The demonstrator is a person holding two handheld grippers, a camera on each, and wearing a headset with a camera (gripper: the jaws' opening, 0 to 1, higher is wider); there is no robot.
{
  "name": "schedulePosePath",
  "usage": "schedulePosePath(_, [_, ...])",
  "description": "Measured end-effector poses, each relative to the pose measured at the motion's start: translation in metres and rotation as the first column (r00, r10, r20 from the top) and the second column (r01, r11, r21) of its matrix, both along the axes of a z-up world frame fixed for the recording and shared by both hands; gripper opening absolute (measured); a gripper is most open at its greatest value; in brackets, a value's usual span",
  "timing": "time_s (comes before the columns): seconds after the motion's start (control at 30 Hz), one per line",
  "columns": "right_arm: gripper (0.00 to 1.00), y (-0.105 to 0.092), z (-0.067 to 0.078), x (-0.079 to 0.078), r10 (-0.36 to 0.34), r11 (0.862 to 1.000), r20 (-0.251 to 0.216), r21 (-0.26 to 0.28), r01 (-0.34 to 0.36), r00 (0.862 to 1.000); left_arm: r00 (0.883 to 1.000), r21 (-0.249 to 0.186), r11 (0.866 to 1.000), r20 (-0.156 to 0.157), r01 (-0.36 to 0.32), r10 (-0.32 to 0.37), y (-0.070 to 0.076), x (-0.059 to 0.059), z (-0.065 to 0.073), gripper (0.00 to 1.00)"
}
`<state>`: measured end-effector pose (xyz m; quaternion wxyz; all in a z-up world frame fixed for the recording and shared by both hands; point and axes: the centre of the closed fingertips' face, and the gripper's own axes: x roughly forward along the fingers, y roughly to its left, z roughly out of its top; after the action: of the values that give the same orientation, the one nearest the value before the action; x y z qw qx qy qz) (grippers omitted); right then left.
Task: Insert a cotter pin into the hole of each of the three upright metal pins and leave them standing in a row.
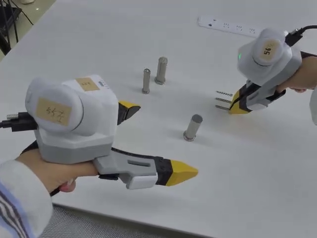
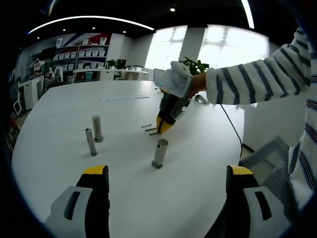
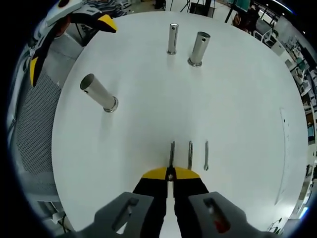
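Note:
Three metal pins stand upright on the white table: a thin one (image 1: pixel 146 80), a thicker one (image 1: pixel 161 70) just behind it, and a third (image 1: pixel 193 127) nearer me. Three cotter pins lie side by side (image 3: pixel 189 154) to the right of them. My right gripper (image 3: pixel 170 174) has its yellow tips down at the table, shut on the near end of the leftmost cotter pin (image 3: pixel 172 152). My left gripper (image 1: pixel 157 139) hovers at the near left with its jaws wide apart and nothing between them; the nearest metal pin (image 2: pixel 160 153) stands just ahead of it.
A white power strip (image 1: pixel 228 26) lies at the far side of the table. The table's near edge runs below my left hand, with a mesh chair seat (image 1: pixel 99 225) under it. Bare tabletop (image 1: pixel 257 173) spreads at the near right.

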<state>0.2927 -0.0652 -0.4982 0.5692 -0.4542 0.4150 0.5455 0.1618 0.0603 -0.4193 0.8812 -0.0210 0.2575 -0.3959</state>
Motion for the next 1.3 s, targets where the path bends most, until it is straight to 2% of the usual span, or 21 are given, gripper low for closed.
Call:
schedulePosePath(0.27, [0.00,0.000,0.000,0.000,0.007,1.000,0.026,-0.007,-0.007,1.000,1.000,-0.006,1.000,-0.002,-0.012,0.012,0.003,-0.001,0.001,0.97])
schedulePosePath(0.33, [0.00,0.000,0.000,0.000,0.016,1.000,0.031,-0.003,-0.016,0.999,1.000,0.012,1.000,-0.011,0.000,0.000,0.003,-0.004,-0.002,0.97])
schedulePosePath(0.4, [0.00,0.001,0.000,0.000,0.015,1.000,0.034,0.002,-0.015,0.999,1.000,0.025,1.000,-0.005,0.008,-0.008,0.003,-0.006,-0.003,0.97])
schedulePosePath(0.67, [0.00,0.002,0.001,0.001,0.003,1.000,0.054,0.028,-0.005,0.999,1.000,0.019,1.000,0.000,0.001,-0.001,0.002,-0.009,0.002,0.97])
schedulePosePath(0.8, [0.00,0.003,0.003,-0.004,-0.002,0.999,0.066,0.035,0.000,0.998,1.000,0.005,1.000,0.000,-0.015,0.015,0.004,-0.008,0.006,0.97])
schedulePosePath(0.97, [0.00,0.005,0.011,-0.010,0.025,0.999,0.099,0.035,-0.029,0.995,0.999,-0.003,0.999,-0.002,-0.037,0.037,0.010,-0.007,0.008,0.96])
schedulePosePath(1.13, [0.00,0.010,0.028,-0.012,0.019,0.996,0.129,0.081,-0.030,0.992,0.998,-0.013,0.998,-0.004,-0.062,0.062,0.017,-0.002,0.011,0.95])
schedulePosePath(1.23, [0.00,0.019,0.043,-0.015,-0.016,0.986,0.143,0.165,-0.008,0.990,0.997,-0.018,0.997,0.000,-0.073,0.073,0.020,0.001,0.014,0.95])
schedulePosePath(1.3, [0.00,0.021,0.051,-0.016,-0.024,0.982,0.161,0.191,-0.007,0.987,0.997,-0.023,0.997,-0.002,-0.079,0.079,0.022,0.003,0.015,0.94])
